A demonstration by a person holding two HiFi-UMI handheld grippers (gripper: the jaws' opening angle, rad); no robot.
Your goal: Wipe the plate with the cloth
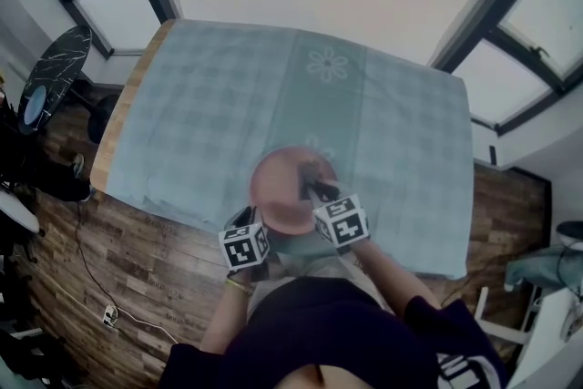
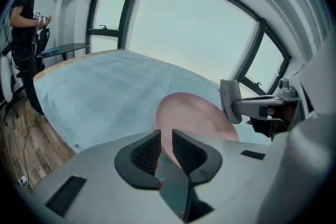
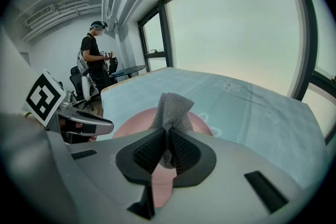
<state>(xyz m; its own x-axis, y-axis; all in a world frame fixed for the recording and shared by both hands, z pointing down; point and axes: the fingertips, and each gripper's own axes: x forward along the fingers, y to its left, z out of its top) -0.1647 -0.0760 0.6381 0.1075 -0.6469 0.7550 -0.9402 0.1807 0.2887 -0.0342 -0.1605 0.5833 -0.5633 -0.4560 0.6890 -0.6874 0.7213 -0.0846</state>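
Left gripper (image 2: 165,138): jaws nipped on near rim of plate (image 2: 195,113) | right gripper (image 3: 167,140): jaws clamped on bunched grey cloth (image 3: 171,106), held over plate | plate: pink, round, at near edge of checked tablecloth (image 1: 209,105) | far: person (image 3: 94,55) standing near window (image 3: 152,39)

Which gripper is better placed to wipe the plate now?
The right gripper: its jaws are shut on the cloth, over the plate. The left gripper grips the plate's rim and holds no cloth.
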